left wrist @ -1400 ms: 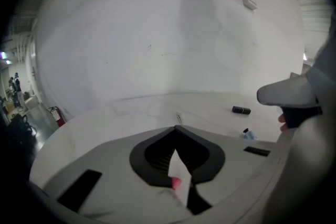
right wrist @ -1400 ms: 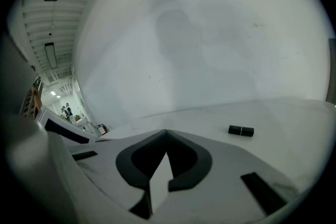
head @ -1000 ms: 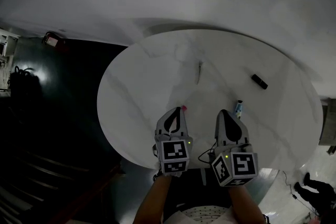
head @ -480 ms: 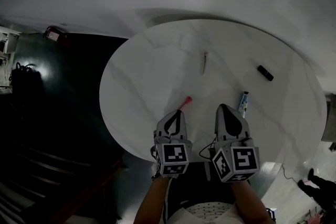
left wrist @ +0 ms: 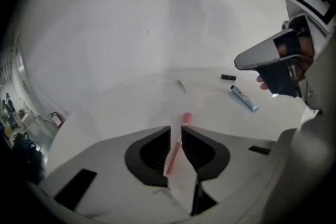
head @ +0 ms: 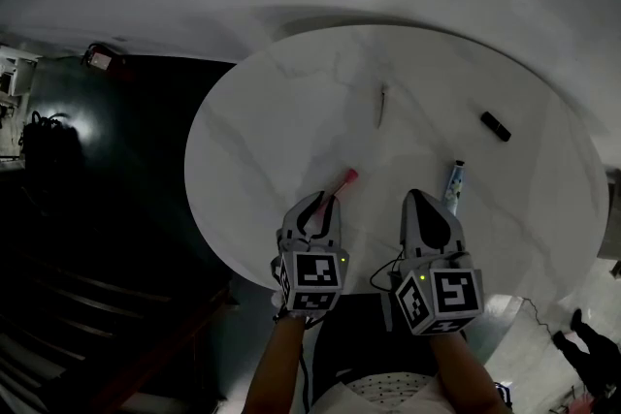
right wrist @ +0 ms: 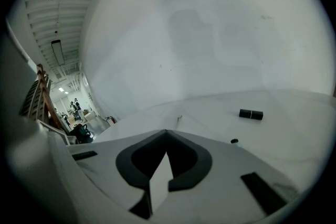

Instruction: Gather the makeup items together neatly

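The left gripper [left wrist: 176,129] had just been opening its jaws. They stood narrowly apart, with the pink stick [left wrist: 177,147] lying on the tabletop [head: 262,131] in the gap between them and its capped end poking out past the tips. The pads did not seem to press it. The stick looked light, slim, stiff and smooth, and likely to roll, so a hold across mid-shaft would suit it best. Well ahead of those jaws lay a thin dark tool [left wrist: 181,86]. The right gripper [right wrist: 166,134] had its jaws closed together on nothing. Just ahead and right of them lay a blue tube [head: 453,183], and farther off a small black tube [right wrist: 251,114]. No print on any item was legible.
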Available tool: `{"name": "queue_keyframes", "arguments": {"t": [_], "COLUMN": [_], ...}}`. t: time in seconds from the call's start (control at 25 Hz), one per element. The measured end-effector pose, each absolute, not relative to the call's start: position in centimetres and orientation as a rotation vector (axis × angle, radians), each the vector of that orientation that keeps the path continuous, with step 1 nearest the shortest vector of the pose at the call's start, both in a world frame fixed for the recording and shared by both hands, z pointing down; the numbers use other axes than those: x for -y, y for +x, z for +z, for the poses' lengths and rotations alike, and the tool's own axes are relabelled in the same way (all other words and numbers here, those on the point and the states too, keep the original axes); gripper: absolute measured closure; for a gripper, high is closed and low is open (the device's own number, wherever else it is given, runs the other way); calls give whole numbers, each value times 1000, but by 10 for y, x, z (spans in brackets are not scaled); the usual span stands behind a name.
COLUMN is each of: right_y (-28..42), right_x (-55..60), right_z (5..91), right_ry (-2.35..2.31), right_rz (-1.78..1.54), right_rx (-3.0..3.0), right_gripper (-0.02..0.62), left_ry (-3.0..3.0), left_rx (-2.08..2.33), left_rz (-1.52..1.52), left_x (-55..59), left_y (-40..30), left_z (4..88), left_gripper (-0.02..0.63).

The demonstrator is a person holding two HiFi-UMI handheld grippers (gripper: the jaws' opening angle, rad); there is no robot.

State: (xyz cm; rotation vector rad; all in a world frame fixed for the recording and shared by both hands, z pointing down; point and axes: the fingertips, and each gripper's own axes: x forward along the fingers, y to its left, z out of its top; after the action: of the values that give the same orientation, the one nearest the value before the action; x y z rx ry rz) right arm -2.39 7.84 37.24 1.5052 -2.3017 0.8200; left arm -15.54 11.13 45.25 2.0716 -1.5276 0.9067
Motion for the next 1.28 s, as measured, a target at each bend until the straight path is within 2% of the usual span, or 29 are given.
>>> {"name": "queue_keyframes", "arguments": {"t": [0.28, 1.28], "right_y": [-19, -9], "right_x": [-84, -87], "right_z": [376, 384], "right_ry": [1510, 1528], "right_rz": [838, 873], "right_rx": [2287, 2256], "right_gripper": [588, 588], "left_ry": [2115, 2101], "left_rx": [1438, 1358], "left_rz": [953, 953], "left_x": [-112, -104], "left_y": [-145, -135], "left_z": [462, 482], "left_gripper": [476, 468]}}
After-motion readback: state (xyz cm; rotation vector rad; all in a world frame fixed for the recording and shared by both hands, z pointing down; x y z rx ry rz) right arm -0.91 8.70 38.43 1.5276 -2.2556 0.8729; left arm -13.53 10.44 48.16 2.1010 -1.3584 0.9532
